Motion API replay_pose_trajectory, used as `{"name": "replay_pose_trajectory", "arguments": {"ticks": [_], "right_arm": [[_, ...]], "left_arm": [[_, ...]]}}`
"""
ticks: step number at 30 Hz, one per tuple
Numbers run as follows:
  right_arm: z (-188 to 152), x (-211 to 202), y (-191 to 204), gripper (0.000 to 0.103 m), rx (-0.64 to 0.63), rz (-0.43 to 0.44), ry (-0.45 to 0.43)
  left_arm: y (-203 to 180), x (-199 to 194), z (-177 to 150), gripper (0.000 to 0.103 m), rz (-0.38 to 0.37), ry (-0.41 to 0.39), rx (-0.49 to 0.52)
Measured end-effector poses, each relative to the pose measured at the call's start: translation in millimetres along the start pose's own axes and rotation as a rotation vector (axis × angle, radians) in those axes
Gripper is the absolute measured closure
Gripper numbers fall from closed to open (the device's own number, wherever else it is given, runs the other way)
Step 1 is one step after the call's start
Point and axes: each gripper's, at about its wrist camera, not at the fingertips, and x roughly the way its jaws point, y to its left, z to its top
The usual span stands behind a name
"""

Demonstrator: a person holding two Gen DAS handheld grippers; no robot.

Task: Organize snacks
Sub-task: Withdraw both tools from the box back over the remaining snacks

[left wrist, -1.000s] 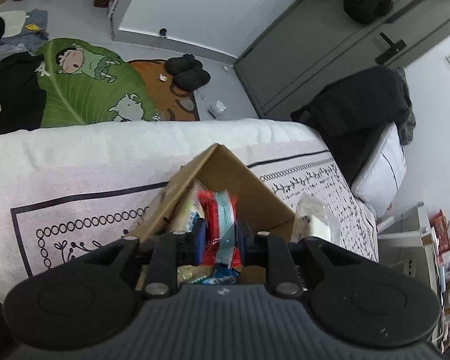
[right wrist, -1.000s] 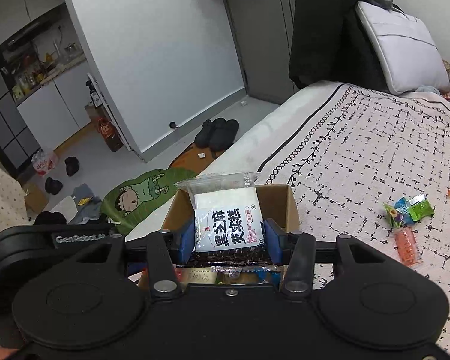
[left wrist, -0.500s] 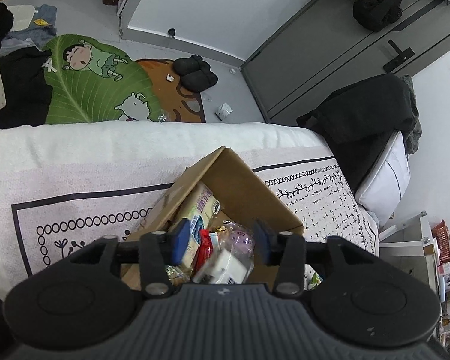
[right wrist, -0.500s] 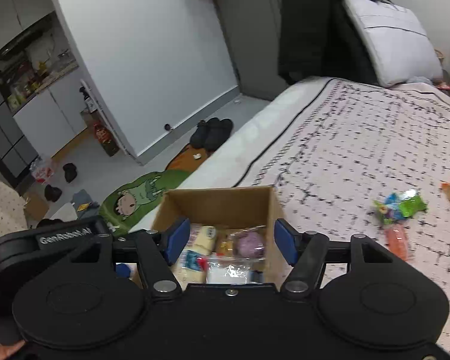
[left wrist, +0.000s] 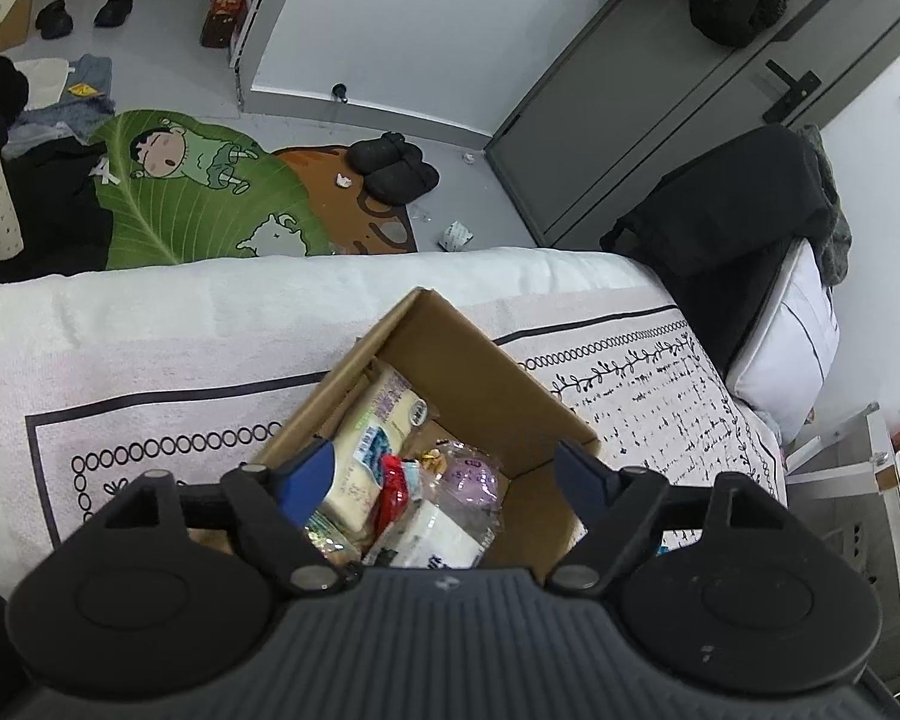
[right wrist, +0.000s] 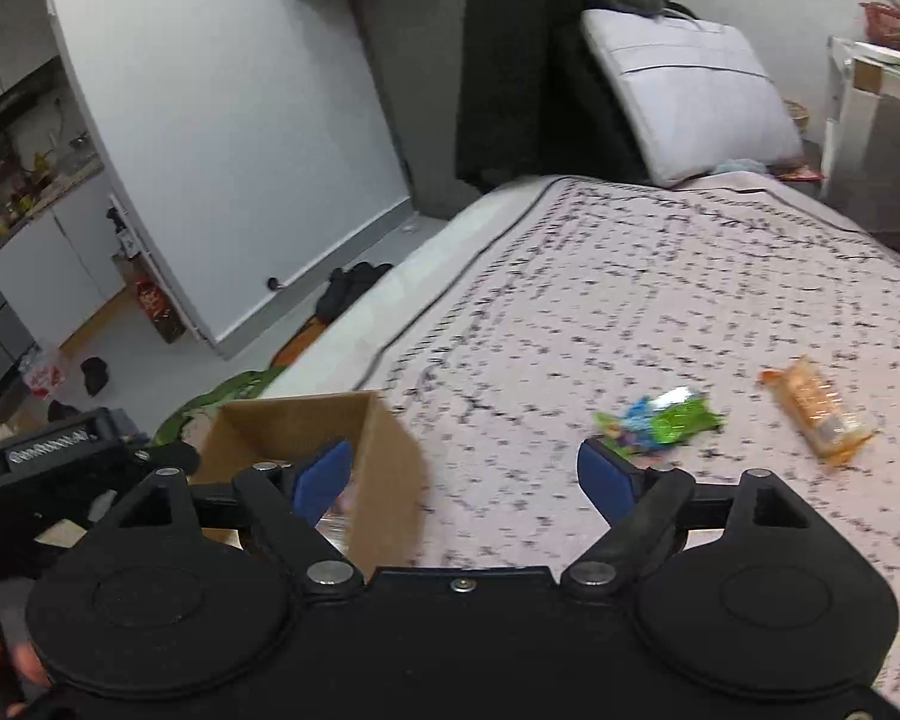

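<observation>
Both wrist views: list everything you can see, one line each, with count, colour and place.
cardboard box: one, brown, open, on the bed near its edge
snack packets in box: several, white, red, purple, piled inside
green snack packet: one, green and blue, loose on the bedspread
orange snack packet: one, orange, on the bedspread right of the green one
bedspread: one, pale pink with black pattern
pillow: one, grey-white, at the bed's far end
floor mat: one, green cartoon leaf
slippers: one pair, black, on the mat
left tongs: open, above the box
right tongs: open, empty, between box and loose packets
</observation>
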Motion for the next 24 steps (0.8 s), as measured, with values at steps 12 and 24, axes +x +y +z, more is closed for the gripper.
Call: {"name": "replay_pose_trajectory", "arguments": {"ticks": [12, 24], "right_arm": [[-1.4, -11.9, -65.3, 0.014, 0.021, -0.038, -0.007], [-7.8, -10.4, -122.3, 0.013, 0.071, -0.067, -0.021]], "left_arm": [[-33.8, 3.7, -18.3, 0.021, -0.003, 0.000, 0.108], [-67.5, 2.2, -39.8, 0.021, -0.010, -0.037, 0.230]]}}
